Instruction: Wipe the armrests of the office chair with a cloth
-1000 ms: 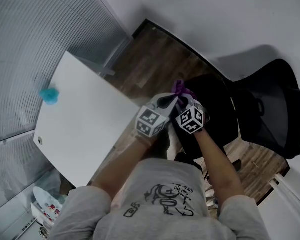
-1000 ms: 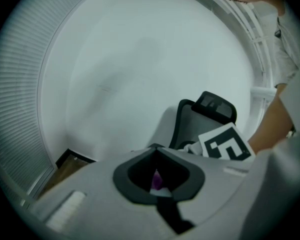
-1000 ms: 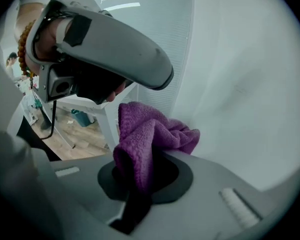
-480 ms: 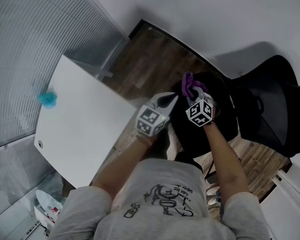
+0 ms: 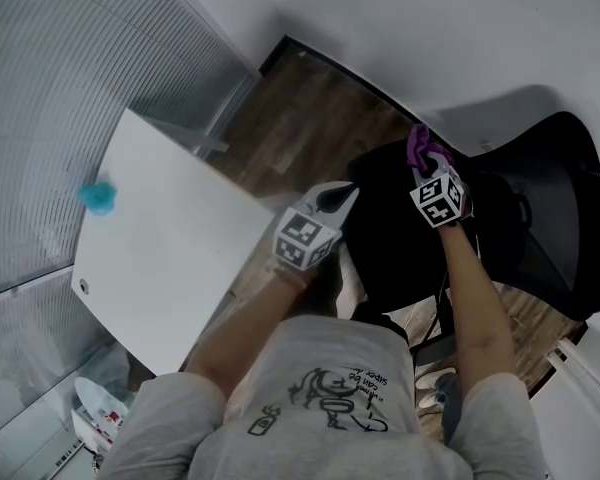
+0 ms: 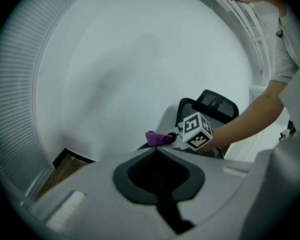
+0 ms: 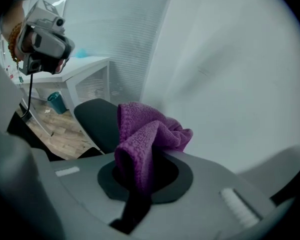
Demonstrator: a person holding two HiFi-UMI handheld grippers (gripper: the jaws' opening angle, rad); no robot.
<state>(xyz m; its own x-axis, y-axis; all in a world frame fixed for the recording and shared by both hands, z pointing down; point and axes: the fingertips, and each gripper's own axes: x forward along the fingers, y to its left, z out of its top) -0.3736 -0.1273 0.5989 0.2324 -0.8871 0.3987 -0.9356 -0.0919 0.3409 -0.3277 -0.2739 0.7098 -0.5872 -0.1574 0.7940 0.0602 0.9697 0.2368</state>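
Observation:
My right gripper (image 5: 427,164) is shut on a crumpled purple cloth (image 5: 422,146) and hangs above the black office chair (image 5: 545,218), near where seat (image 5: 395,238) and backrest meet. In the right gripper view the cloth (image 7: 149,134) bulges out of the jaws of that gripper (image 7: 150,156), with a black part of the chair (image 7: 97,120) behind it. My left gripper (image 5: 350,192) is shut on nothing, held over the seat's left edge. The left gripper view has its jaw tips meeting (image 6: 155,149), with the cloth (image 6: 158,138) and the chair's headrest (image 6: 217,103) beyond.
A white desk (image 5: 165,238) stands left of the chair, with a small blue object (image 5: 98,196) on it. Slatted blinds (image 5: 60,88) line the left wall. A white wall (image 5: 460,38) runs behind the chair. A teal bin (image 7: 55,102) sits under the desk on the wood floor.
My right gripper has carried the purple cloth rightward and away from the left gripper, out over the chair toward the backrest. The left gripper has stayed in place.

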